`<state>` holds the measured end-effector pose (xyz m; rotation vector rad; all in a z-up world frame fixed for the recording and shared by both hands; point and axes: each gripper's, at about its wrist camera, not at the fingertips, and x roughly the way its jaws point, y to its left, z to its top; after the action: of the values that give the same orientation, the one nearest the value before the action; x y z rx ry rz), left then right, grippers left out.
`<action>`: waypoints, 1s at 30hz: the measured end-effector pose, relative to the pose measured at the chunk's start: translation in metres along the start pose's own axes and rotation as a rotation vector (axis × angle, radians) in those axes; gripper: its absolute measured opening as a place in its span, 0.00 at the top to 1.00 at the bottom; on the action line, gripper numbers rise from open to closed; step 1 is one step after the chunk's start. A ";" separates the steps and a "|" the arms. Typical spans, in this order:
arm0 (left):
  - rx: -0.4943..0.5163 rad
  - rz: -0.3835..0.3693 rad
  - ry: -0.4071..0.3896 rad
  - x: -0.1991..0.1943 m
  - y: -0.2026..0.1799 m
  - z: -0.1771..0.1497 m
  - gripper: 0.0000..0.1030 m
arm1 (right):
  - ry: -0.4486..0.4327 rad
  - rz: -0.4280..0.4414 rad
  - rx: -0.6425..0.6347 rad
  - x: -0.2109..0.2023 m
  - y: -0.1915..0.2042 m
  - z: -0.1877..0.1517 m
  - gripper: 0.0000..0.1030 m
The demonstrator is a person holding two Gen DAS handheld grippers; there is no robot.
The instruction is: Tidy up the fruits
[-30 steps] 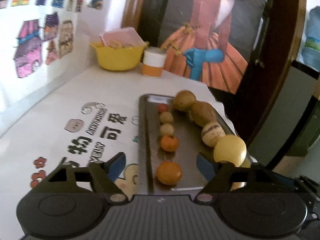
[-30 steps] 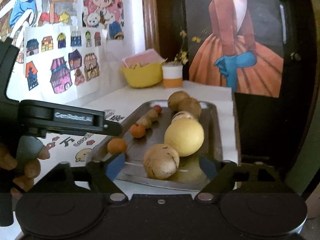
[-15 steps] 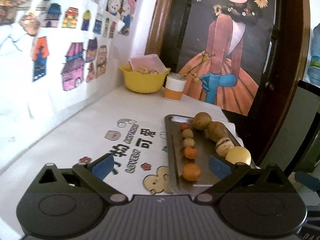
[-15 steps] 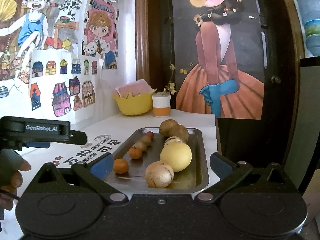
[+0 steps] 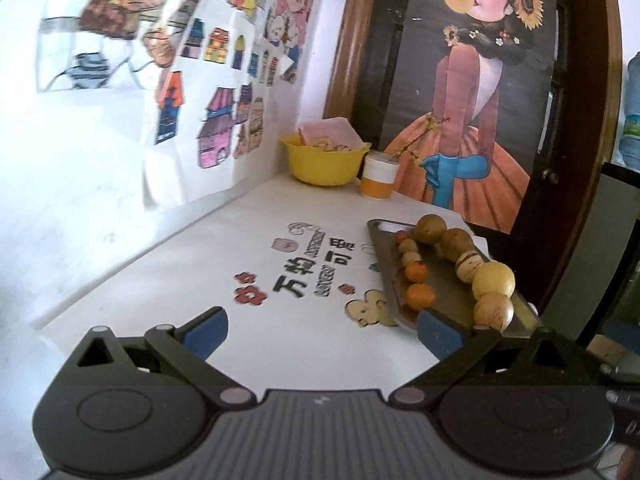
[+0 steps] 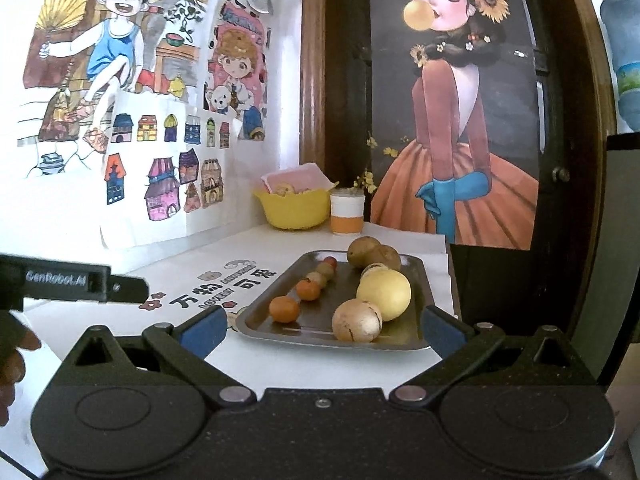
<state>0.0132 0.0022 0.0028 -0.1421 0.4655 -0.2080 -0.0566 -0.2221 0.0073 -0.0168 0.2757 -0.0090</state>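
Observation:
A metal tray (image 6: 256, 322) (image 5: 384, 272) lies on the white table and holds two rows of fruit. The left row runs from an orange (image 6: 284, 309) (image 5: 421, 297) back through a smaller orange (image 6: 308, 290) to a tiny red fruit (image 6: 330, 261). The right row has a tan round fruit (image 6: 357, 320) (image 5: 493, 312), a yellow one (image 6: 384, 295) (image 5: 493, 279) and brown ones (image 6: 363, 251) behind. My left gripper (image 5: 322, 330) is open, above the table left of the tray. My right gripper (image 6: 324, 326) is open, in front of the tray's near edge. Neither holds anything.
A yellow bowl (image 6: 295, 209) (image 5: 324, 162) and a white and orange cup (image 6: 346, 216) (image 5: 380, 180) stand at the table's far end. Drawings cover the wall on the left. A dark wooden door frame (image 6: 576, 160) stands right of the table. The left gripper's body (image 6: 76, 283) reaches in from the left in the right wrist view.
Both grippers have pulled back and up from the tray, so the fruit looks smaller and farther. The left gripper has also shifted left. The fruit has not moved.

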 end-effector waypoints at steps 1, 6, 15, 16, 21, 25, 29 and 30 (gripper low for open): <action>-0.003 0.005 -0.001 -0.003 0.002 -0.003 0.01 | -0.003 0.000 -0.001 -0.002 0.001 0.000 0.01; 0.019 0.040 0.000 -0.014 0.010 -0.018 0.01 | -0.011 -0.010 0.003 -0.006 0.003 -0.007 0.01; 0.028 0.073 0.003 -0.025 0.016 -0.031 0.01 | 0.027 0.036 -0.017 0.000 0.012 -0.017 0.01; 0.027 0.073 0.005 -0.025 0.016 -0.031 0.01 | 0.028 0.039 -0.019 0.000 0.013 -0.017 0.01; 0.036 0.069 0.020 -0.022 0.015 -0.033 0.01 | 0.035 0.035 -0.023 0.001 0.014 -0.018 0.01; 0.036 0.065 0.025 -0.021 0.013 -0.033 0.01 | 0.040 0.031 -0.021 0.002 0.013 -0.018 0.01; 0.034 0.063 0.025 -0.022 0.013 -0.033 0.01 | 0.042 0.031 -0.022 0.003 0.014 -0.018 0.01; 0.033 0.062 0.025 -0.022 0.013 -0.033 0.01 | 0.043 0.032 -0.023 0.003 0.014 -0.018 0.01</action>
<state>-0.0191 0.0173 -0.0195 -0.0925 0.4902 -0.1564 -0.0589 -0.2086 -0.0113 -0.0351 0.3190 0.0259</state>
